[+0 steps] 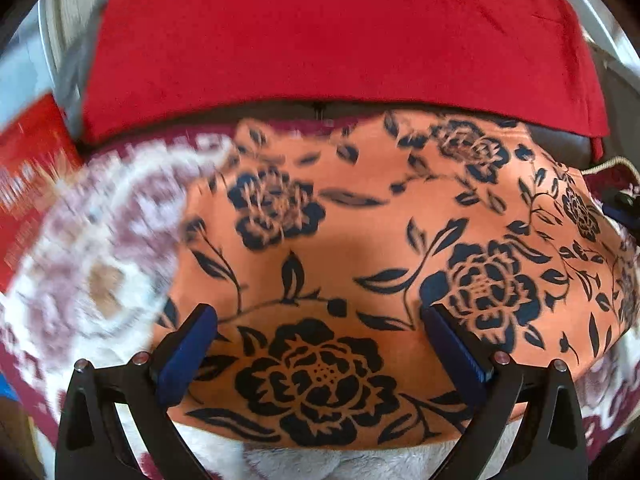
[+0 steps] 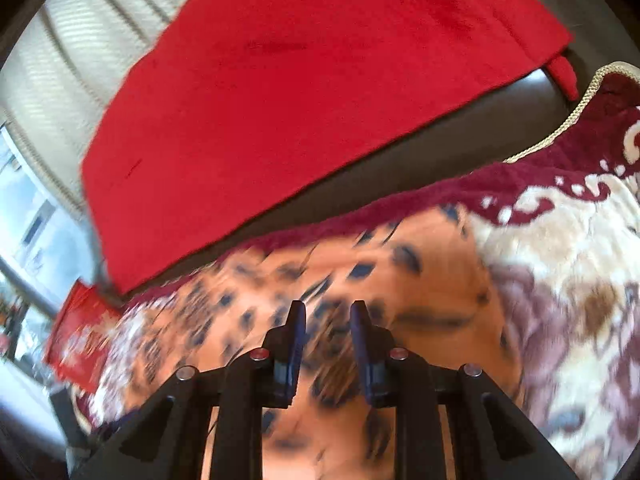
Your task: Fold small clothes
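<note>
An orange garment with a black flower print point(image 1: 360, 248) lies spread on a maroon and cream patterned blanket point(image 1: 92, 264). My left gripper point(image 1: 320, 316) is wide open above the garment's near edge, its blue pads on either side of a printed flower, holding nothing. In the right wrist view the same garment point(image 2: 400, 280) is blurred by motion. My right gripper point(image 2: 327, 312) hovers over it with the jaws partly closed and a narrow gap between them; nothing is visibly pinched.
A red cloth point(image 1: 340, 32) drapes a dark sofa back point(image 2: 420, 152) behind the blanket. A red box point(image 1: 28, 168) sits at the left, also in the right wrist view point(image 2: 80, 340). Window blinds point(image 2: 60, 60) are at the far left. The blanket's corded edge point(image 2: 560, 136) runs at the right.
</note>
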`<state>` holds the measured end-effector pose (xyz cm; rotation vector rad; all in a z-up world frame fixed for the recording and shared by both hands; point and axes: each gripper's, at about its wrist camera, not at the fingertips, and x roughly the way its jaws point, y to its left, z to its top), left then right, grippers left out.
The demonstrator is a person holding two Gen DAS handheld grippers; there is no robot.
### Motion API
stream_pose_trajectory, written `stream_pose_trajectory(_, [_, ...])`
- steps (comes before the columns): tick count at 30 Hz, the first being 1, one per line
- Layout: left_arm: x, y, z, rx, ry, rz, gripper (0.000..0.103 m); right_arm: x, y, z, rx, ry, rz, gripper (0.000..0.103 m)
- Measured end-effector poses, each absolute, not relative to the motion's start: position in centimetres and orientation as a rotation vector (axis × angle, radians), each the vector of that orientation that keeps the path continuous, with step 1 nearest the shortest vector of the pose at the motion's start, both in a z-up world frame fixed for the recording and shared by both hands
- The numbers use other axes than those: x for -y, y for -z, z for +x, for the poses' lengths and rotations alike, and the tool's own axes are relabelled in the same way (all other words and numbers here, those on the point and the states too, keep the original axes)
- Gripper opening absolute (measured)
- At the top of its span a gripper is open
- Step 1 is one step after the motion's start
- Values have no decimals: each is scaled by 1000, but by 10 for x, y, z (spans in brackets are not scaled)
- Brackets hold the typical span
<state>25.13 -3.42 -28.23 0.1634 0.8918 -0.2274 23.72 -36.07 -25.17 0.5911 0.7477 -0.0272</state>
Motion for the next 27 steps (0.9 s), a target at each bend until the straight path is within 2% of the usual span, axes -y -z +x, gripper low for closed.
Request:
stream_pose_trajectory(5, [53,284,239,-875,235,215,103,333,249,193,-788,-44,562,27])
stream_pose_trajectory(10, [66,296,238,-863,183,239,103,328,294,173,-943,-8,550,28])
stream_pose_trajectory(18, [68,293,234,-863,159,233,103,343,277,154,-847,-21,571,28])
stream_pose_trajectory(24, [66,280,228,-804,177,192,103,344,279,170,-837,-16,620,29])
stream_pose_trajectory(25, [67,278,228,-791,178,195,103,342,279,173,-843,-23,626,31])
stream_pose_trajectory(26, [67,277,227,-780,183,197,103,340,281,175,-849,-29,628,45])
stream_pose_trajectory(27, [69,276,226,-770,188,202,103,338,284,178,-861,-27,627,71])
